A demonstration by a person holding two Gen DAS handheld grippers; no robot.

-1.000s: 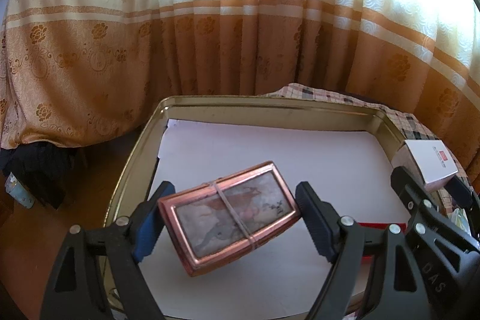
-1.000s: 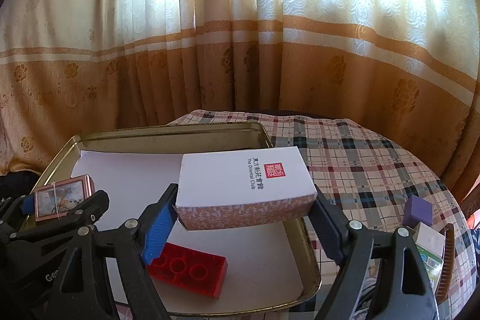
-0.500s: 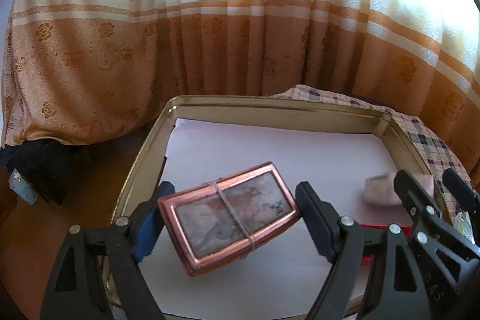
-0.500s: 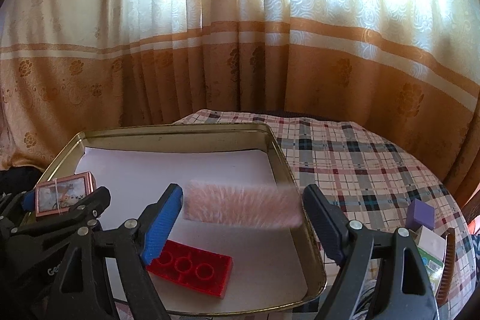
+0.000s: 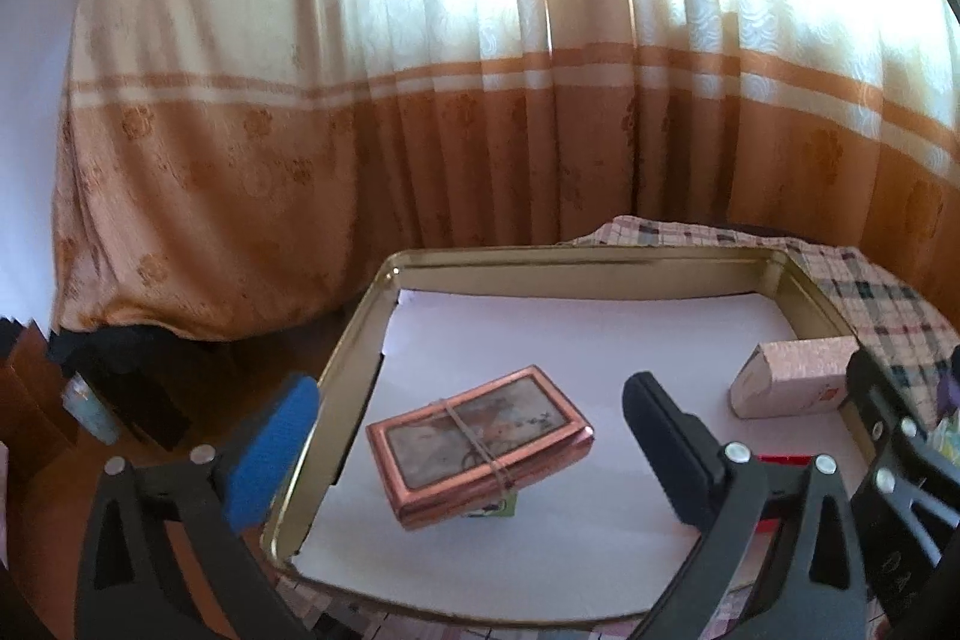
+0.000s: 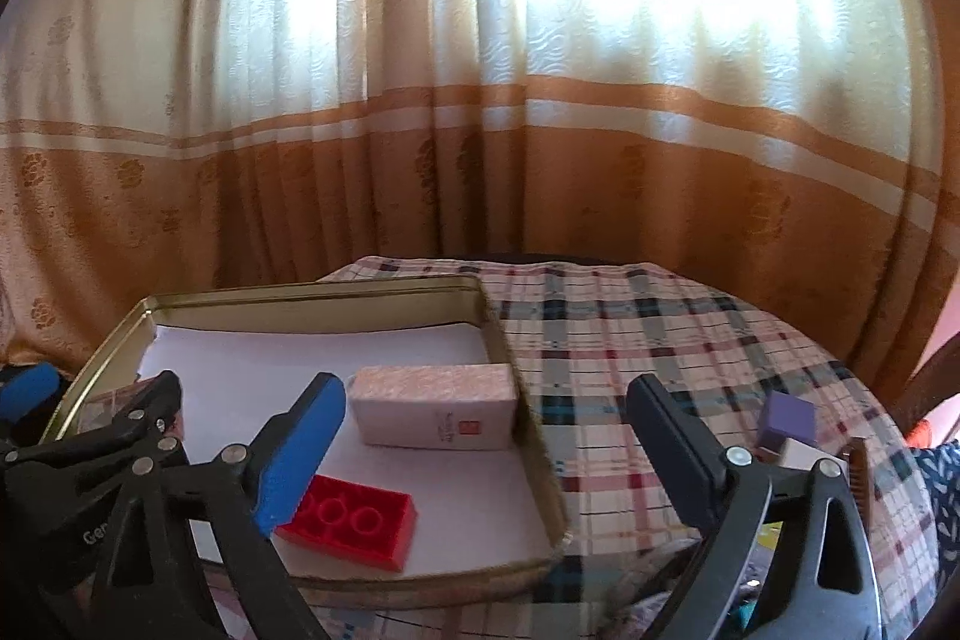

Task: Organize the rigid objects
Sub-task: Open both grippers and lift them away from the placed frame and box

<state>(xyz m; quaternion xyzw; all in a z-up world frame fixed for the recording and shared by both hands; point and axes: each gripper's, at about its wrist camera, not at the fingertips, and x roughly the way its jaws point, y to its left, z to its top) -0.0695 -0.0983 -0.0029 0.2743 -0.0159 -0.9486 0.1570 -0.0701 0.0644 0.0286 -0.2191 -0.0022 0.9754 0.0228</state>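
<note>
A copper-framed box (image 5: 480,448) bound with a rubber band lies slanted on the paper-lined gold tray (image 5: 354,340), one corner propped on a small green item. My left gripper (image 5: 468,391) hangs just behind it, its jaws opening wide and touching nothing. A pink-and-white carton (image 6: 432,409) lies flat in the tray's right corner, also visible in the left wrist view as the carton (image 5: 792,382). My right gripper (image 6: 486,388) stands behind it with its jaws opening and clear of it. A red brick (image 6: 354,517) lies in the tray near the blue pad.
The tray rim (image 6: 528,418) stands up between the carton and the plaid tablecloth (image 6: 630,340). A purple block (image 6: 786,418), a small white box (image 6: 804,454) and a brown comb (image 6: 858,472) lie at the right. Curtains hang behind the table.
Both grippers have spread their jaws and let go. The copper box and the carton dropped from the jaws onto the tray paper, and both grippers have drawn back from them.
</note>
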